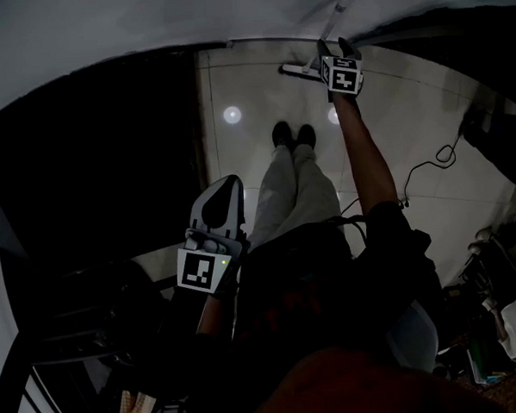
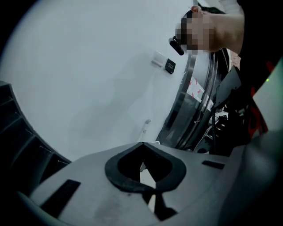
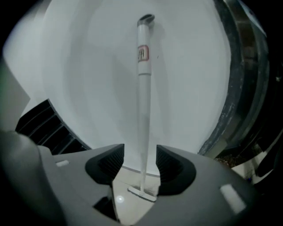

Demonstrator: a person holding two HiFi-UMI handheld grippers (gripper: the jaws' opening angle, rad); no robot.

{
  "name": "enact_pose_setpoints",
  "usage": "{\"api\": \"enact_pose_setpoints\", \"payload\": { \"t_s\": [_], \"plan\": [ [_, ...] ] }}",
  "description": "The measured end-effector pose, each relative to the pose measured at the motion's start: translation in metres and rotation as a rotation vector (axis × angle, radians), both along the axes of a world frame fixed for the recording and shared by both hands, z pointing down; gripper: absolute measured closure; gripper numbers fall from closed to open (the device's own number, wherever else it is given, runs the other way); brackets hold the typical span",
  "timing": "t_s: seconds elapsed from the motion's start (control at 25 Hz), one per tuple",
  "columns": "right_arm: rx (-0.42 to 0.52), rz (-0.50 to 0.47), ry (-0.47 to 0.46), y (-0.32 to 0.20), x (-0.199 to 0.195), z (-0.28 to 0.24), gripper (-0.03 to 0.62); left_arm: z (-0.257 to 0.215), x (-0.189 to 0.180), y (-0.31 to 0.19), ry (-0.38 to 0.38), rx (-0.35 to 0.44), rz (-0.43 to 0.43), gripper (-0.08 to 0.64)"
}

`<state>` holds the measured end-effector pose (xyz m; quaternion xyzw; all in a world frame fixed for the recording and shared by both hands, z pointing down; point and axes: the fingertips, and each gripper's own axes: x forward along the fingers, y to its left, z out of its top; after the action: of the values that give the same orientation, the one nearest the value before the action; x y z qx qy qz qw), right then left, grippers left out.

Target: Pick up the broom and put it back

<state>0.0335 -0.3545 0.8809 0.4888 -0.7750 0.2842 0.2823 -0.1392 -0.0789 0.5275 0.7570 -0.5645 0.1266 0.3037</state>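
The broom (image 1: 333,20) stands upright with its white handle leaning on the white wall and its flat head (image 1: 301,68) on the tiled floor. In the right gripper view the broom (image 3: 143,88) rises straight up the middle. My right gripper (image 1: 333,46) is stretched out to it, and its jaws (image 3: 140,152) stand open on either side of the lower handle without pressing it. My left gripper (image 1: 227,184) hangs close to the person's body, far from the broom. Its fingertips (image 2: 141,145) meet with nothing between them.
The person's legs and black shoes (image 1: 293,135) stand on the pale tiles just short of the broom. A dark panel (image 1: 93,193) fills the left side. A cable (image 1: 428,162) lies on the floor at right, with clutter (image 1: 505,309) beyond. A metal frame (image 2: 190,101) leans right of the wall.
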Motion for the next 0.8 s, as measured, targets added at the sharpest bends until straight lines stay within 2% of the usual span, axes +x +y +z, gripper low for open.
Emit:
{"api": "enact_pose_setpoints", "payload": {
  "t_s": [0.32, 0.36, 0.4, 0.44, 0.56, 0.8],
  "plan": [
    [-0.042, -0.021, 0.104, -0.029, -0.010, 0.044, 0.390, 0.016, 0.000, 0.013, 0.023, -0.061, -0.004, 0.555],
    [-0.039, -0.016, 0.111, -0.032, -0.009, 0.044, 0.419, 0.017, -0.001, 0.014, 0.024, -0.067, -0.005, 0.555],
    [-0.030, -0.013, 0.112, -0.035, -0.010, 0.042, 0.503, 0.017, -0.002, 0.014, 0.019, -0.067, -0.005, 0.555],
    [-0.015, -0.016, 0.106, -0.034, -0.014, 0.038, 0.502, 0.016, -0.003, 0.014, 0.013, -0.063, -0.004, 0.555],
    [0.033, -0.055, 0.103, -0.001, -0.023, 0.025, 0.502, 0.013, 0.005, 0.020, 0.022, -0.054, 0.007, 0.555],
    [0.091, -0.088, 0.127, 0.089, -0.009, -0.001, 0.502, 0.003, 0.021, 0.008, 0.046, -0.002, 0.066, 0.555]
  ]
}}
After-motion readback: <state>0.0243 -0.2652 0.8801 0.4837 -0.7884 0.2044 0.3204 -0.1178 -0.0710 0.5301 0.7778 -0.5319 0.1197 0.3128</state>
